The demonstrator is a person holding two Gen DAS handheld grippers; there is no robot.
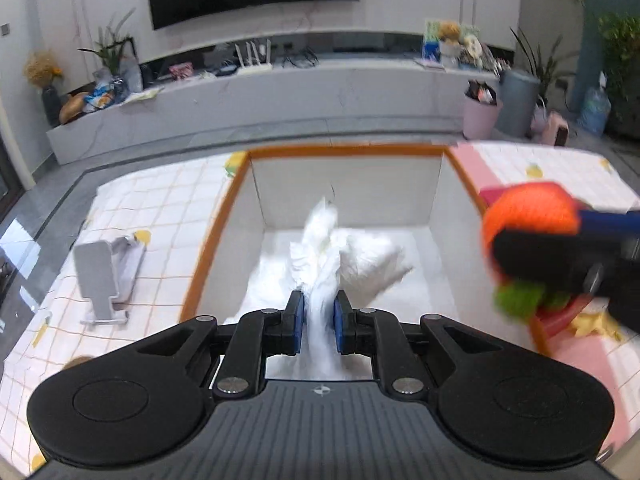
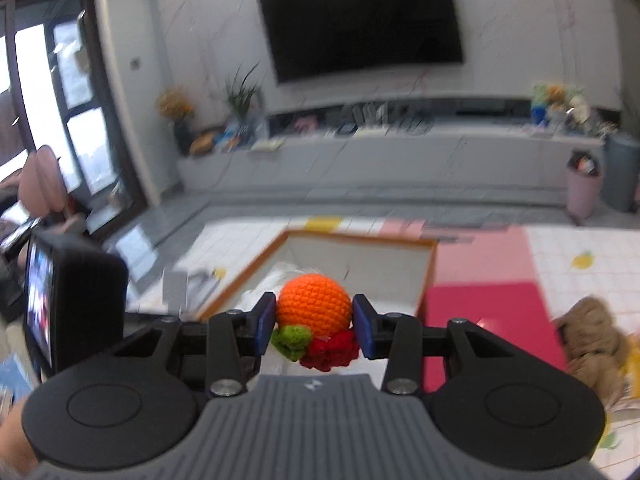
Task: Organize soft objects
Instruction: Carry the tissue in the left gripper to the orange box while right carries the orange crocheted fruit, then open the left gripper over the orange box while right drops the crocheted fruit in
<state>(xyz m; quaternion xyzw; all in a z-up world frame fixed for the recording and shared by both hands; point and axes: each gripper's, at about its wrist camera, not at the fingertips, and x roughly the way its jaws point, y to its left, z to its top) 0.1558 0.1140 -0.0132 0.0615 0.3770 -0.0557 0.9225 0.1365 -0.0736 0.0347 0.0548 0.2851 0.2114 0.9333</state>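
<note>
Pinching limp, light white cloth (image 1: 320, 248) in my left gripper (image 1: 319, 322), bunched midsection, box (image 1: 348, 151) at twelve o'clock; my right gripper (image 2: 314, 322) squeezes the springy crocheted orange (image 2: 314, 304) at its equator.

The open-topped box (image 1: 460, 200) has free room along its far wall. Bunched white cloth (image 1: 340, 252) fills its middle, and the right gripper (image 1: 560, 256) crowds its right rim.

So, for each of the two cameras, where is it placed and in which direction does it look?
Left wrist: sits on the left gripper, looking down into the orange-rimmed white box; its fingers clamp white crumpled fabric.
Right wrist: sits on the right gripper, looking over the box toward the black wall television; its fingers hold an orange crocheted ball.
Shared: box, television, ball, fabric.
</note>
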